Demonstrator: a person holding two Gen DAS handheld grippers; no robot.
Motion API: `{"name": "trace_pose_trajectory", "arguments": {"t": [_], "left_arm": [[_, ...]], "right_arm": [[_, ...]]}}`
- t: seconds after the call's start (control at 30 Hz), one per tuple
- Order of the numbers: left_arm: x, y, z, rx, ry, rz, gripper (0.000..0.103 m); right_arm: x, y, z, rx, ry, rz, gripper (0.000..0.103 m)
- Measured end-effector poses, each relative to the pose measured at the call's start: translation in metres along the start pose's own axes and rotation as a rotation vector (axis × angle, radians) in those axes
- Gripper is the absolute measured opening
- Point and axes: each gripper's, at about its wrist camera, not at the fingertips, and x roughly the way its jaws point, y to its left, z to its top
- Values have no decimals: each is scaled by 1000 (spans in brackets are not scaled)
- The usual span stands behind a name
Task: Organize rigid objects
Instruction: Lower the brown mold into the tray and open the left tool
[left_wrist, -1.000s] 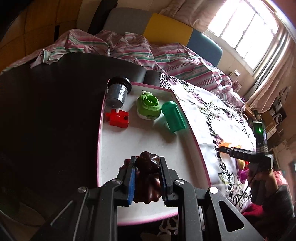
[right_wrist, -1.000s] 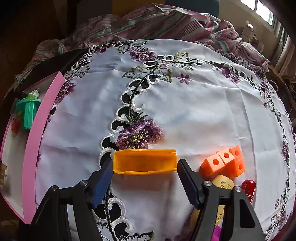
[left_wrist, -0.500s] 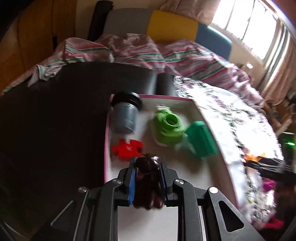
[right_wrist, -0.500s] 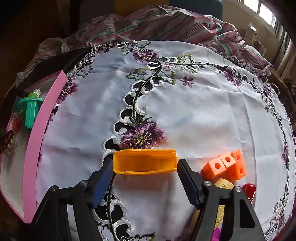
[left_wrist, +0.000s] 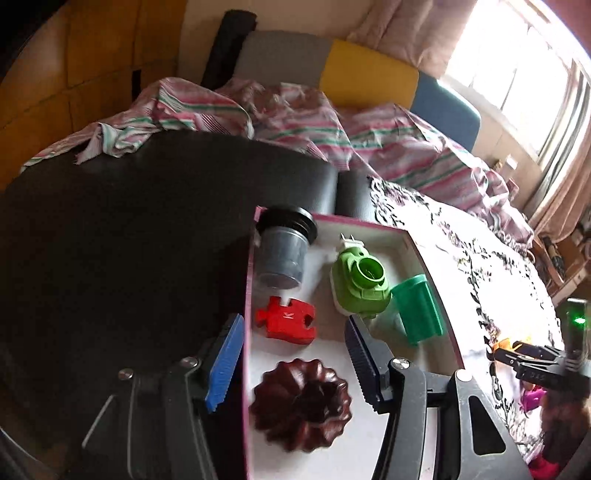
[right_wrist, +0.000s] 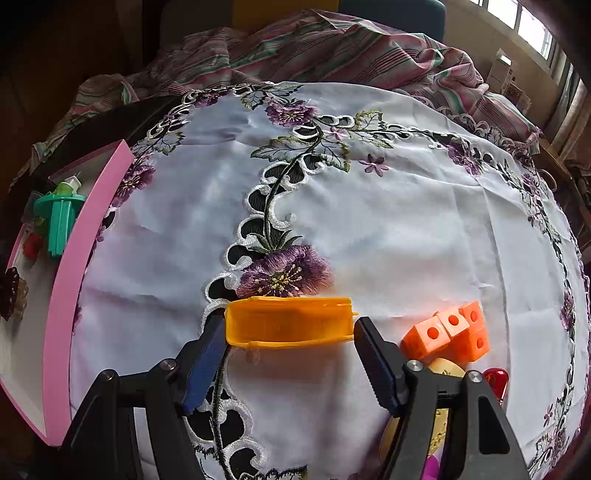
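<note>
The left gripper (left_wrist: 291, 365) stands wide, its jaws having just been opening, and the dark brown fluted mould (left_wrist: 300, 404) lies between and just below them on the white floor of the pink-rimmed tray (left_wrist: 248, 280), touched by neither pad. One finger hangs outside the tray's wall and the other inside, so the mould sits hard against the near-left corner; I judge this a release, with the mould set down close to the wall to leave the middle free for more pieces

Ahead of that claw, further into the tray, lie the red puzzle piece (left_wrist: 286, 325), the grey jar with a black lid (left_wrist: 282, 251) on its side, the green plug-in device (left_wrist: 360, 284) and the green ribbed cap (left_wrist: 417, 314), all loosely spread and apart from the mould, so the tray looks to be the collecting place for the rigid things

The right gripper (right_wrist: 290, 358) is about half open with the orange clip-like piece (right_wrist: 288, 321) lying crosswise between its fingertips on the embroidered white cloth (right_wrist: 369, 229). The left pad seems to touch one end; at the other end a small gap shows, so I judge it bracketed, not yet pinched. Gripping it end to end suits its long, shallow shape

Just to the right of this claw sit the orange cube blocks (right_wrist: 448, 332), with a yellowish piece (right_wrist: 445, 367) and a red one (right_wrist: 496, 378) behind the right finger. The tray lies well off to its left
</note>
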Motion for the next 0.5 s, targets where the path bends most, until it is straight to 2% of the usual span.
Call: {"name": "trace_pose_trajectory", "arguments": {"t": [0.1,0.13,0.17,0.27,0.33,0.5], "left_arm": [[-24,8,-4,-18,-35,9,56],[-31,9,-8,-18,-41,8,53],[-38,9,-14,-13,-40,-2,47],[-48,6,-31,25,-5,-25,31],[-46,2,-44,29,52,-64,25],[-23,-19,-56,81,121,-75,20]], "right_arm": [[1,-1,0,3,0,-4,71],[0,-1,0,3,-1,-5,71],[0,-1,1,3,-1,-6,71],[0,0,0,-2,-2,-11,71],[0,1,0,-3,-3,-11,71],[-1,1,1,-2,-5,-15,71]]}}
